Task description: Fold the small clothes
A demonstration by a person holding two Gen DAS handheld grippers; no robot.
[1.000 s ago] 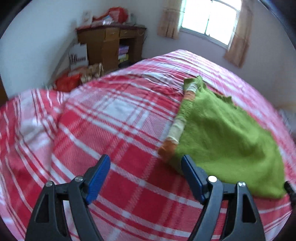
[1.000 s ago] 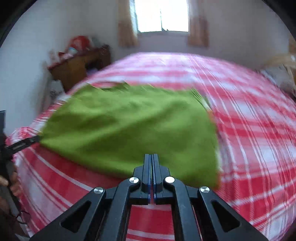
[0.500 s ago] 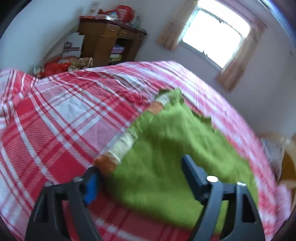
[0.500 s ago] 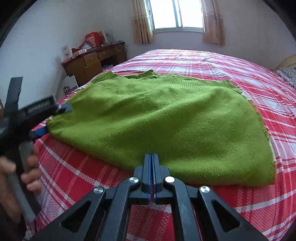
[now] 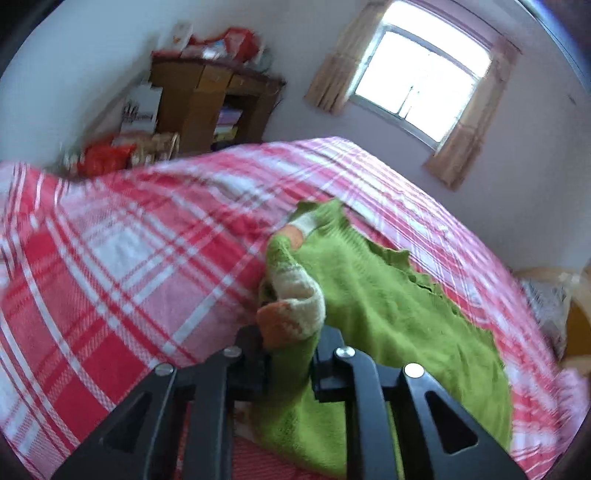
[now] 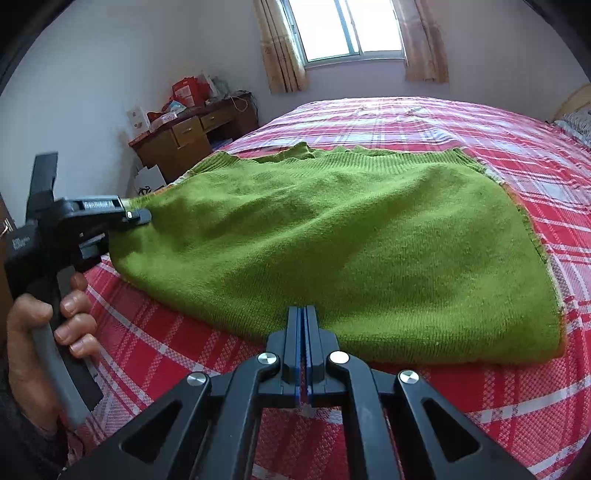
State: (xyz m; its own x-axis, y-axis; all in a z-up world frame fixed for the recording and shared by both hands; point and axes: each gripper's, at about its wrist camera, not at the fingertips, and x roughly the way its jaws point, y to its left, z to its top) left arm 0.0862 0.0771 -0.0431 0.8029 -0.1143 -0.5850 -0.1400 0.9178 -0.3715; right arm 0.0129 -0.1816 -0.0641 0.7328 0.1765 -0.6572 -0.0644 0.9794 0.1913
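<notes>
**Left gripper pinches the sweater's corner while the right rests closed at its hem**

We see a green knit sweater (image 6: 332,236) lying spread on a bed covered with a red, pink and white plaid bedspread (image 6: 509,155). The sweater lies towards the near side of the bed, its ribbed edge pointing to the window (image 6: 347,29).

Our left gripper (image 5: 290,354) has just been closing, and its jaws now stand narrow with the sweater's corner bunched between them: green knit together with an orange and cream striped band (image 5: 291,314) rises out of the gap, so we read this as a hold on the fabric. In the right wrist view the same left gripper (image 6: 142,216) bites the sweater's left edge, and the cloth there is lifted slightly off the bedspread. The person's left hand (image 6: 44,332) wraps the gripper's handle at the left margin.

Our right gripper (image 6: 304,321) has its blue-padded jaws pressed fully together. It sits right at the sweater's near edge; we cannot tell whether any knit is caught between the pads.

Beyond the bed, a wooden desk (image 6: 192,136) stands against the wall, with red bags and boxes (image 6: 186,90) piled on top. Beige curtains (image 6: 280,48) hang at both sides of the window.
</notes>
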